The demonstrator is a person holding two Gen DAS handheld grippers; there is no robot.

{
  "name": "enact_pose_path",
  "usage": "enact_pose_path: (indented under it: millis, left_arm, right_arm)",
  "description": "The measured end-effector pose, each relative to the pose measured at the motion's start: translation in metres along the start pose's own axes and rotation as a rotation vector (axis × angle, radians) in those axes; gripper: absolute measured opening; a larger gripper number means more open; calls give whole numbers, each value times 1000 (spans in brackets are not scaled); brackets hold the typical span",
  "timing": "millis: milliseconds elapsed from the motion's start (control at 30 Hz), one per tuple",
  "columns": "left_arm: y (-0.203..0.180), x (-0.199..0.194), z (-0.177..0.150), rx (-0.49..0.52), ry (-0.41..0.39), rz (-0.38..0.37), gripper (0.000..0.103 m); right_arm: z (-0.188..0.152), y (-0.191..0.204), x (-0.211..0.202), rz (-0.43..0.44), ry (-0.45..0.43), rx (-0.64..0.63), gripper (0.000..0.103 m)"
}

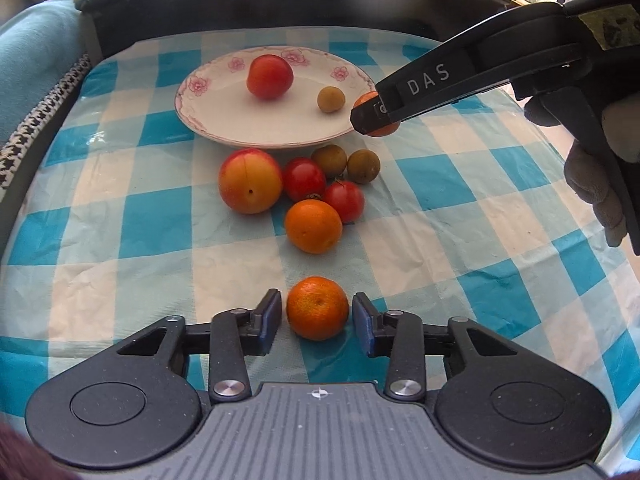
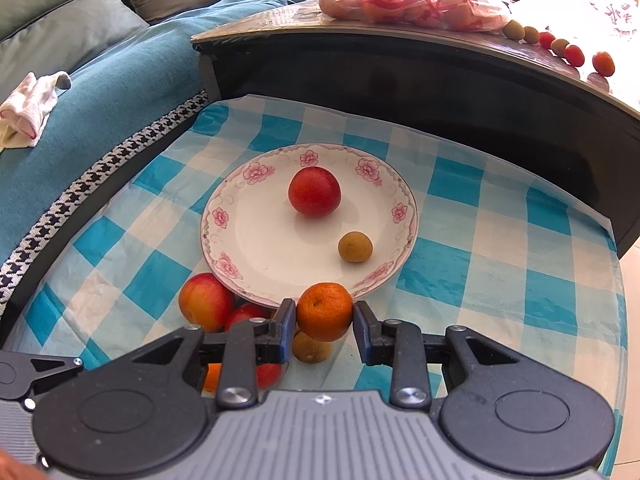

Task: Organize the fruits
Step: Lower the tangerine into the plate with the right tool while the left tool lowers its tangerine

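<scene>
Orange mandarin (image 2: 325,311) sat clamped in the right hand-held gripper (image 2: 325,320) above the plate (image 2: 256,240) rim; another tangerine (image 1: 317,307) lay on the desk between the left hand-held gripper's (image 1: 317,316) unclenched fingers, untouched.

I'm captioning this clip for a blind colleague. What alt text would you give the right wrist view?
The right gripper grips a small orange just above the near rim of a white floral plate that holds a red fruit and a small brown fruit. More fruit lies beside and below the gripper on a blue-and-white checked cloth.
</scene>
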State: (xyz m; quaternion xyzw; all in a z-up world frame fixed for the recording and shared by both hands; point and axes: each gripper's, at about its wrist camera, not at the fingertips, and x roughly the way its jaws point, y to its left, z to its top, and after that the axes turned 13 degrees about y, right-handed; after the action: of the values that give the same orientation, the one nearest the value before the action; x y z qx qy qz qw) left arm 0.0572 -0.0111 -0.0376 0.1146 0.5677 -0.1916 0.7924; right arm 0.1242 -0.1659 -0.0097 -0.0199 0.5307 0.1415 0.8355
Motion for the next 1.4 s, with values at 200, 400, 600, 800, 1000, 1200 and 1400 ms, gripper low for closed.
enact_pose_path:
  millis: [200, 400, 600, 800, 1000, 1200, 1400]
  left_arm:
    - [5, -13, 10, -30, -51, -4, 40]
    - [19, -27, 48, -77, -141, 24, 40]
    - [25, -14, 87, -83, -171, 53, 41]
    - [35, 3, 98, -110, -161, 43, 41]
    - [40, 3, 100, -136, -167, 47, 47]
    - [41, -6, 96, -158, -185, 48, 61]
    - [43, -21, 91, -174, -214, 58, 69]
  right_arm:
    - [1, -1, -2, -1, -9, 3, 44]
    - [12, -10, 1, -4, -21, 32, 44]
    - [23, -14, 13, 7, -12, 31, 44]
    - [29, -20, 26, 31, -8, 36, 44]
    - [35, -19, 30, 34, -16, 36, 44]
    - [35, -20, 22, 13, -43, 43, 44]
    - [36, -16, 9, 21, -71, 33, 44]
